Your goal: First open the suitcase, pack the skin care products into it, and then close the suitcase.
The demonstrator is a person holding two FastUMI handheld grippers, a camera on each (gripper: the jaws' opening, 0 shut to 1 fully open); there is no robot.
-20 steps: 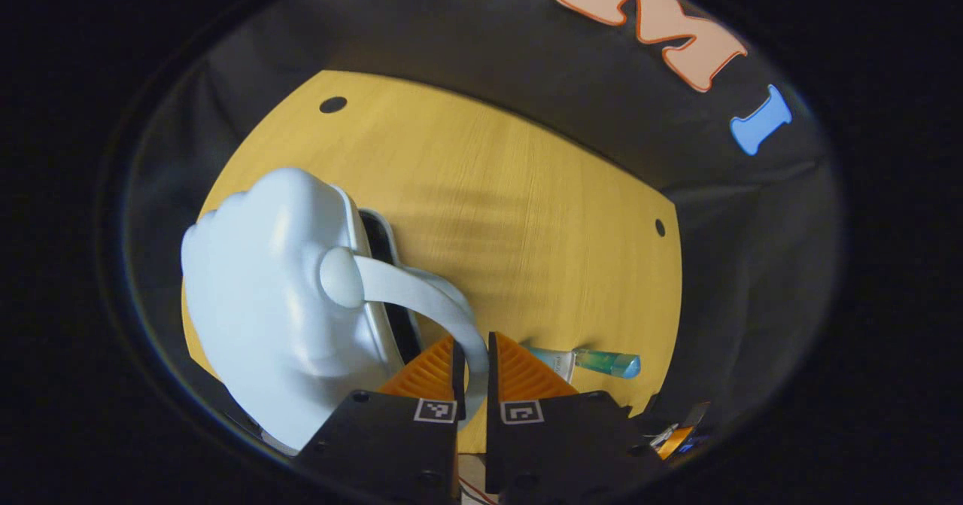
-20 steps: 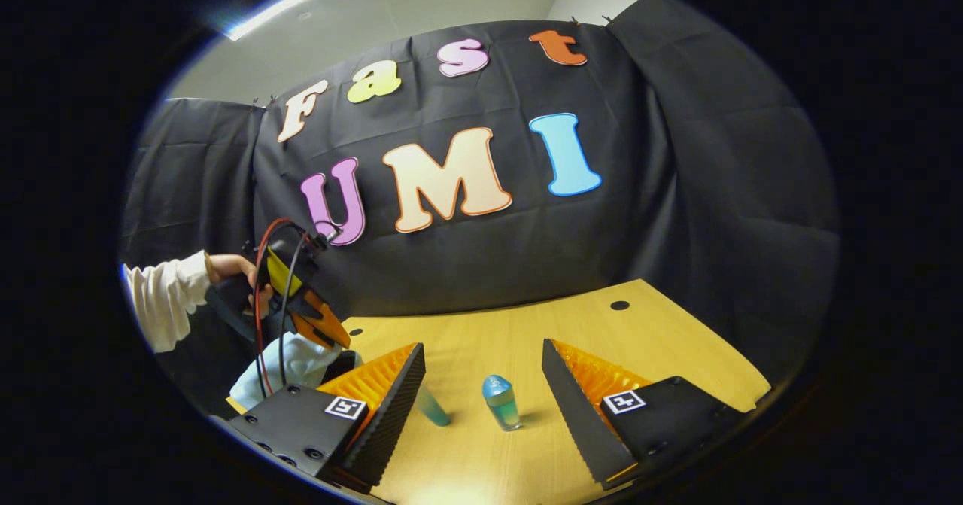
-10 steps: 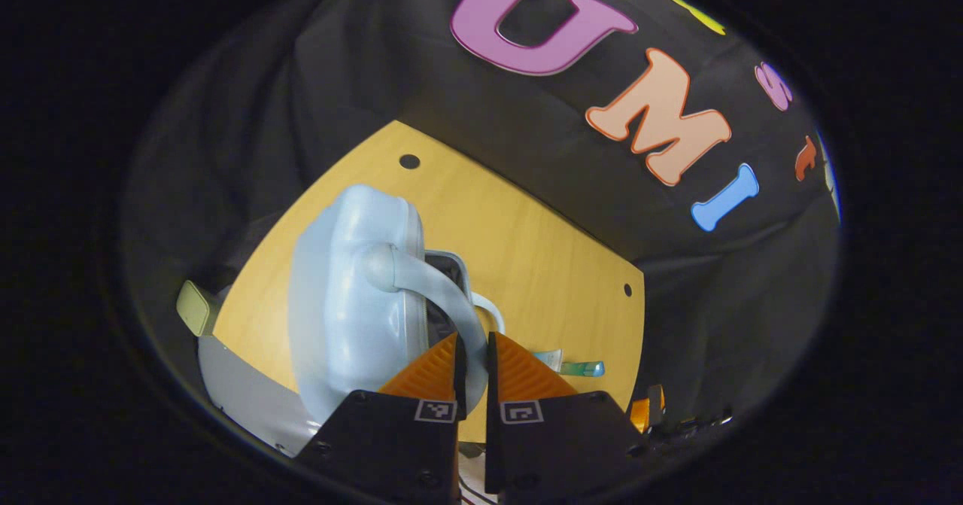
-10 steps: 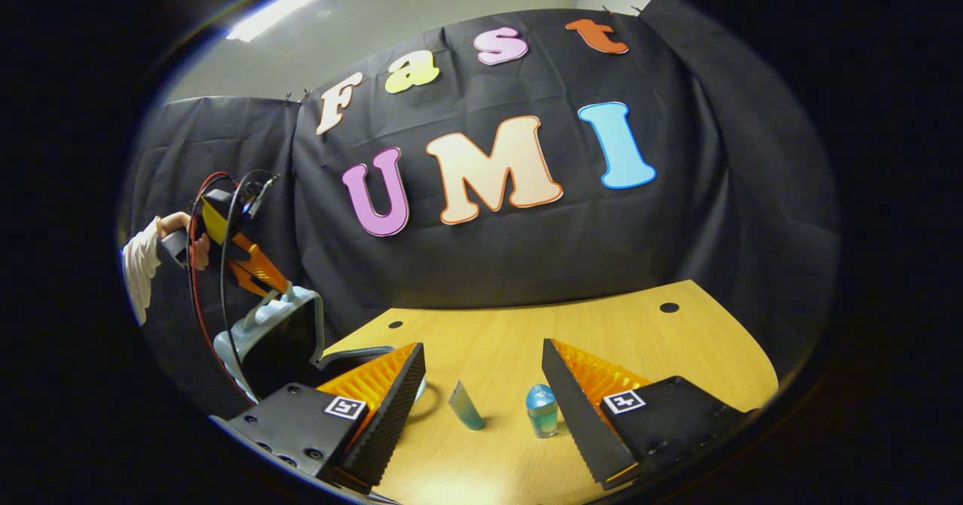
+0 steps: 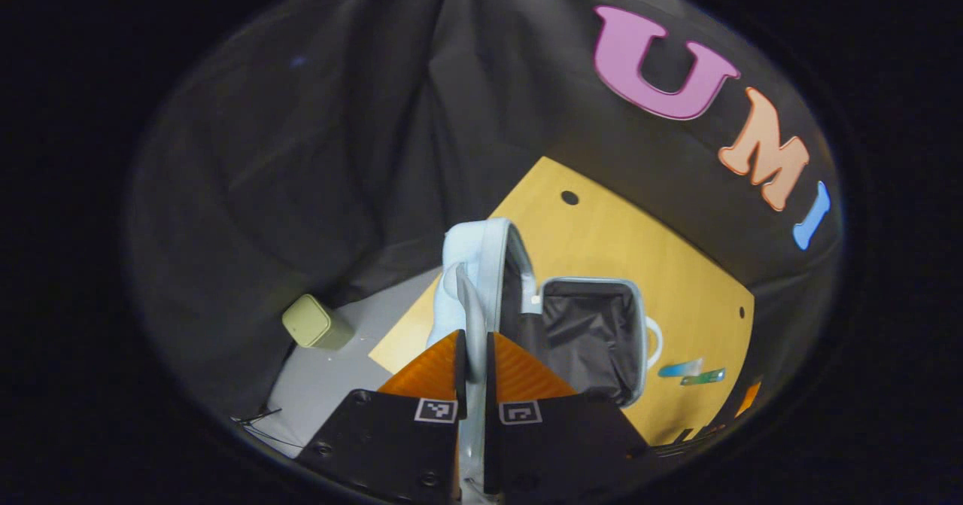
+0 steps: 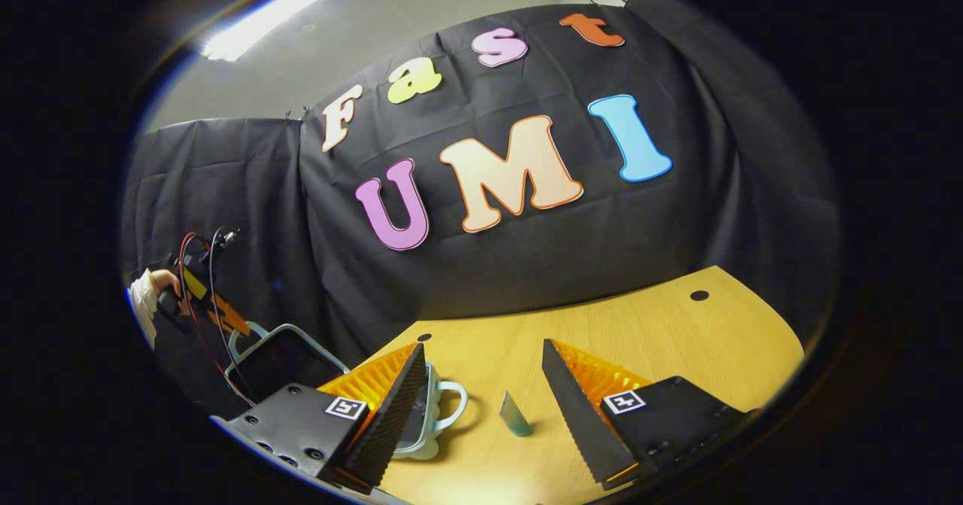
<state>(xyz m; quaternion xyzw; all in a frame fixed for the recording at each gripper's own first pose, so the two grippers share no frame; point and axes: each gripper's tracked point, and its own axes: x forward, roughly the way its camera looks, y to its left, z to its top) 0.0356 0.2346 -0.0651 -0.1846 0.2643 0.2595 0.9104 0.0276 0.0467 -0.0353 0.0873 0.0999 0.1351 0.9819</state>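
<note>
lid (image 5: 472, 264) now upright, gripper (image 5: 472, 354) clamping handle (image 5: 469, 317)

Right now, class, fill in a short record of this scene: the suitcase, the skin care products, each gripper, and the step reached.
suitcase: open on the wooden table, lid raised, dark lining showing
lid handle: clamped in the left gripper, jaws shut on it
skin care products: two small items lying on the table beside the suitcase, not packed
right gripper: jaws open, holding nothing, above the table near a teal tube
step reached: opening done, packing not begun
</note>
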